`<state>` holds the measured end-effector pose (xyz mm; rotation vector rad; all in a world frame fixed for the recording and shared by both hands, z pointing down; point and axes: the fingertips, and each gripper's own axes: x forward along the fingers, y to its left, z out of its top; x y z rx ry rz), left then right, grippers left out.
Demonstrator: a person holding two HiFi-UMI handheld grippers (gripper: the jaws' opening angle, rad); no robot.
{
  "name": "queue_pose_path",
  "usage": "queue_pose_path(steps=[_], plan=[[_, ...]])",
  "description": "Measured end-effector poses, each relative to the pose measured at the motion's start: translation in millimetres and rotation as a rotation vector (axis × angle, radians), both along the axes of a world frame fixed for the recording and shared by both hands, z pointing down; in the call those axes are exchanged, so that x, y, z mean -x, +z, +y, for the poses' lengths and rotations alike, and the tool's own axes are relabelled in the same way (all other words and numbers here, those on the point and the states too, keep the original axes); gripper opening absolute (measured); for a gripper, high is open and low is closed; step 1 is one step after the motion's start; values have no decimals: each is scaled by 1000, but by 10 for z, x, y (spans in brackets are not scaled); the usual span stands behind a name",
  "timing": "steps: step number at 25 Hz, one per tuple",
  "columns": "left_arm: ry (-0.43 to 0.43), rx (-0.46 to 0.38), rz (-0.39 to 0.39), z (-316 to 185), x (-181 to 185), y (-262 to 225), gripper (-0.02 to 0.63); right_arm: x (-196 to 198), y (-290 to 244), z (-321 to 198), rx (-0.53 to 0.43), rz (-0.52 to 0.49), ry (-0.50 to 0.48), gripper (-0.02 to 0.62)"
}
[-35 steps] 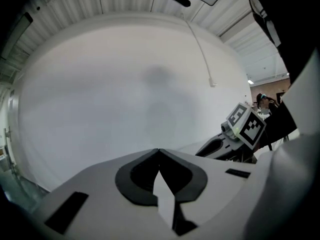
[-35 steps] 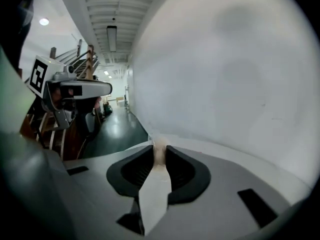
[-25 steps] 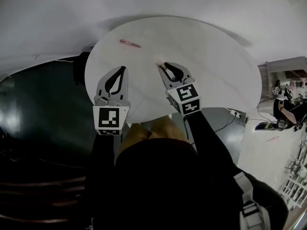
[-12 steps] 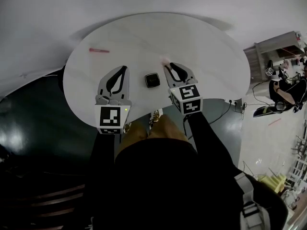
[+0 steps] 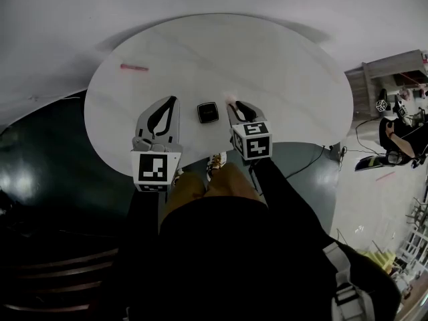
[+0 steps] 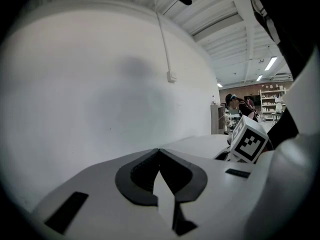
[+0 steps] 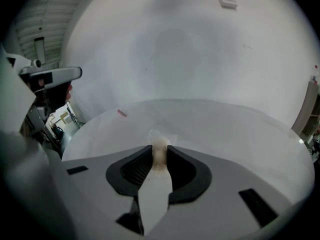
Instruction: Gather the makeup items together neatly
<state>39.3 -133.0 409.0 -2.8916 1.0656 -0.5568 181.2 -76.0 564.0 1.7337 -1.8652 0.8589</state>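
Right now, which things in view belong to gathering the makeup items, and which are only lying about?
For the job:
- pale beige item, between the right gripper's opening fingers
- black square case
- pink stick
- round table

Lying about:
- grey cabinet
- another person at far right

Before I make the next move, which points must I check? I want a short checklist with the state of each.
1. Pale makeup item between the right gripper's jaws: ok; the jaws are opening.
2. Left gripper free: ok, jaws together, nothing between them.
3. Black compact near the pale makeup item: ok, just to its left.
4. Pink stick gathered: not ok, alone at the table's far left.
5. Pale makeup item resting on the table: cannot tell.
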Motion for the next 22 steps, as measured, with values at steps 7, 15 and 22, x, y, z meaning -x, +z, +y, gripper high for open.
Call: queue_pose_path(steps=[7,15,22], plan=[[-21,30,-6,26,47,40,16,41,368,114,107,-28,32,115],[-25,33,-9,35,85,10,17,-10,531,144,125,-28,64,124],[-27,29,-5,39,94,15,16,-11,572,119,131,-3,75,187]])
